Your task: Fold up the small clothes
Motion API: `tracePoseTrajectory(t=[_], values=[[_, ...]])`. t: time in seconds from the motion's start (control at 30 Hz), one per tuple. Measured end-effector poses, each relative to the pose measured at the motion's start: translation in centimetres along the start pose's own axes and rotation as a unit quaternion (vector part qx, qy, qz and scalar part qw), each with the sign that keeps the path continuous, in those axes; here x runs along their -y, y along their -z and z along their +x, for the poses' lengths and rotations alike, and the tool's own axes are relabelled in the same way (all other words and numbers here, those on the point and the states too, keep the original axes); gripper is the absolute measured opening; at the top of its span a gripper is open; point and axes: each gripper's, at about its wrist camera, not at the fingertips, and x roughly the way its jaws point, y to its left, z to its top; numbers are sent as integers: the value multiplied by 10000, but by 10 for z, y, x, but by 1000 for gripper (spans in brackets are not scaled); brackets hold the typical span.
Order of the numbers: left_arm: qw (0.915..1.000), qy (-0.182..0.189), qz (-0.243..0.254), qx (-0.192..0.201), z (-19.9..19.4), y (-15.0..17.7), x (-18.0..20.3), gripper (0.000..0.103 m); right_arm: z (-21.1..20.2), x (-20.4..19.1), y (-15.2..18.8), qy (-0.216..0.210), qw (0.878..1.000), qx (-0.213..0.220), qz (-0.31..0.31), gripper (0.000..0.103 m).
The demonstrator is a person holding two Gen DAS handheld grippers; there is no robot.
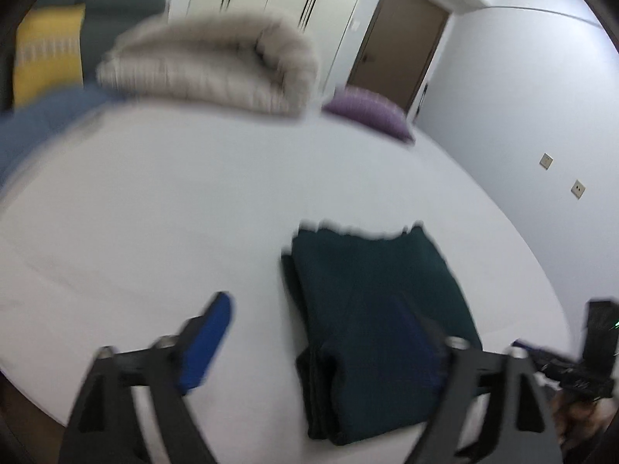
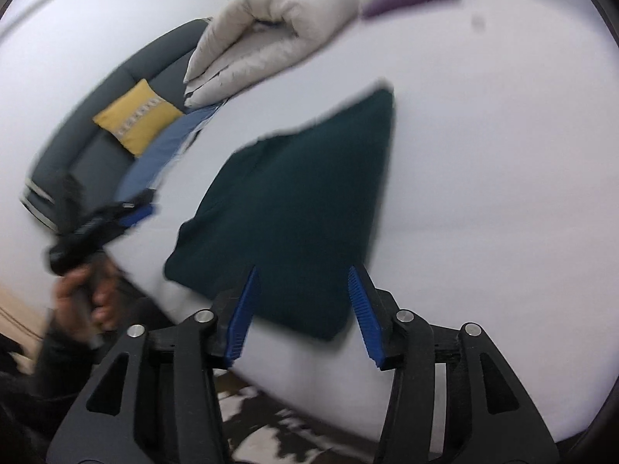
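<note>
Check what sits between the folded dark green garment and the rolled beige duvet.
Nothing: only bare white bed sheet separates the folded dark green garment from the rolled beige duvet, clearest in the left wrist view.

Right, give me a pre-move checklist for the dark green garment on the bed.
1. Dark green garment folded into a compact stack: ok.
2. Garment lying wholly on the white bed: ok.
3. Right gripper open, holding nothing: ok.
4. Left gripper open: ok.
5. Left gripper's right finger free of the cloth: cannot tell, blurred.
6. Folded edges aligned: cannot tell, blurred.
</note>
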Motion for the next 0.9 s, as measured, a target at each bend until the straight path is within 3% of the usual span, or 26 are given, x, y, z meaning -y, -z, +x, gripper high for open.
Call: tracePoseTrajectory(t=[0.03,0.07,0.17,0.3,0.4,0.57,0.7,0.9], values=[[9996,-127,119,217,-8,-3,5,103,-12,-13,-3,304,9988,281,-272,67],[9982,-280,251,456,-18,-5,11,103,-22,-26,-6,551,9955,559,-530,78],[9888,-725,734,1074,-43,-13,37,103,-46,-58,-10,1119,9795,1235,-1135,99],[9731,-1172,1050,1682,-69,-22,58,103,-72,-89,-9,1731,9503,1980,-1666,103],[9657,-1176,1225,1965,-88,-25,70,103,-88,-106,-23,1721,9462,2170,-1675,103],[9754,-1303,1184,1329,-89,-30,77,103,-123,-110,-40,1330,9565,2438,-898,103],[9807,-1409,1016,897,-74,-25,75,103,-129,-104,-48,1408,9669,2083,-433,103],[9864,-1369,873,258,-46,-9,70,103,-100,-82,-44,1708,9772,1261,58,103]])
